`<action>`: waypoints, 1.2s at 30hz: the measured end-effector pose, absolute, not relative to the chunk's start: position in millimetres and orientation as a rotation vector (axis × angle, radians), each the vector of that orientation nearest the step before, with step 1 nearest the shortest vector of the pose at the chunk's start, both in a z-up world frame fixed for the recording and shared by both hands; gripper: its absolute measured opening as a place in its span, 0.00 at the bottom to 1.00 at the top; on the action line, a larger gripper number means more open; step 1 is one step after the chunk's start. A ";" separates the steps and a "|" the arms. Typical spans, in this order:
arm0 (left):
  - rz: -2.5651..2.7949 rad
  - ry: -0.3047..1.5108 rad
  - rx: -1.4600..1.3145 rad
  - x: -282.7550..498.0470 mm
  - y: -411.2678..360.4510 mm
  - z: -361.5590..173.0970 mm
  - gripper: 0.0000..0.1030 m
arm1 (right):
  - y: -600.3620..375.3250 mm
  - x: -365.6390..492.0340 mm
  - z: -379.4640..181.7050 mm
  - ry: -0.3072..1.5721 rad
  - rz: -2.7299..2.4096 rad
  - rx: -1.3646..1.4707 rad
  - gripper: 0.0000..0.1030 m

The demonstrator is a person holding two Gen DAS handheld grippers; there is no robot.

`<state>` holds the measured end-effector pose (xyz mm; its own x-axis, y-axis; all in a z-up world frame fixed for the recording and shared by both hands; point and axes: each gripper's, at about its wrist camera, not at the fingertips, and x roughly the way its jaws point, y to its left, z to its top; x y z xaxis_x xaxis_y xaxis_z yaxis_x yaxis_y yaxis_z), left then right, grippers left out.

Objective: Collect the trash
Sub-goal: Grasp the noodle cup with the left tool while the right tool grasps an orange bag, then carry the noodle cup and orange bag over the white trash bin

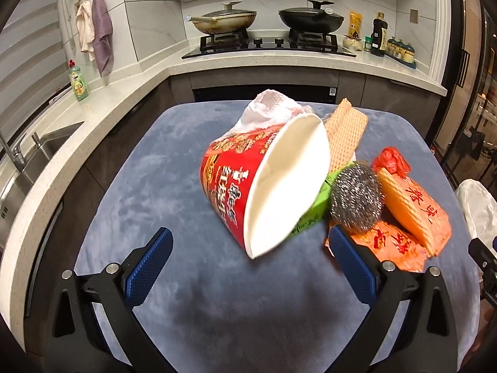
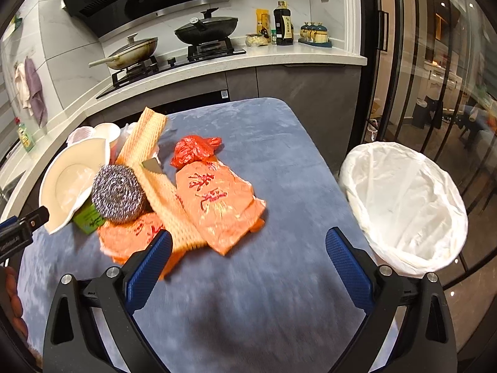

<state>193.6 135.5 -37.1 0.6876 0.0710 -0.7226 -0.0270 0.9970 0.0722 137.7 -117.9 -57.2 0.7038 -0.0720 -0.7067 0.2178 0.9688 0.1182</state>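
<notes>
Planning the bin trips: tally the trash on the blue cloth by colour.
Red: 2, noodle cup, crumpled bag
Orange: 2, wrappers
Tan: 2, foam nets
Silver: 1, scourer
Green: 1, box
White: 1, tissue
Total: 9

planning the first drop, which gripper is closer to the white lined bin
Right. The right gripper hangs over the table's right part, with the bin just beyond its right finger. The left gripper faces the noodle cup, farther left.
</notes>
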 end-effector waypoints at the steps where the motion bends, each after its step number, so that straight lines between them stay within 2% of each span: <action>1: 0.055 0.812 0.057 196.6 136.6 -38.3 0.93 | -117.5 142.7 -58.7 0.776 -0.160 0.206 0.92; 7: 0.073 0.796 0.049 212.6 146.0 -39.6 0.90 | -117.3 168.4 -72.4 0.805 -0.178 0.209 0.88; 10: 0.062 0.801 0.056 221.4 146.1 -43.2 0.80 | -118.6 179.9 -80.5 0.822 -0.181 0.219 0.87; 12: 0.056 0.810 0.064 225.9 145.1 -47.1 0.66 | -118.6 185.7 -84.6 0.825 -0.182 0.220 0.87; 16: 0.043 0.823 0.067 230.0 144.5 -53.0 0.49 | -117.1 197.4 -90.9 0.830 -0.179 0.205 0.84; 18: 0.045 0.829 0.076 230.3 143.9 -54.9 0.32 | -117.9 204.0 -94.4 0.834 -0.174 0.208 0.84; 20: 0.063 0.822 0.086 229.2 144.1 -54.9 0.24 | -119.5 210.2 -99.7 0.847 -0.164 0.222 0.84; 26: 0.100 0.803 0.123 223.0 144.2 -53.3 0.15 | -121.5 223.0 -119.0 0.899 -0.138 0.277 0.82; 28: 0.107 0.797 0.129 220.3 144.6 -51.6 0.10 | -121.0 223.9 -122.7 0.911 -0.123 0.292 0.67; 30: 0.110 0.795 0.128 217.3 145.5 -48.9 0.05 | -120.7 223.4 -124.4 0.916 -0.107 0.317 0.61; 33: 0.111 0.783 0.134 210.3 144.4 -43.4 0.04 | -118.9 220.4 -119.8 0.905 -0.088 0.321 0.41; 36: 0.104 0.769 0.149 201.5 139.4 -38.2 0.05 | -115.6 213.6 -113.1 0.890 -0.076 0.308 0.26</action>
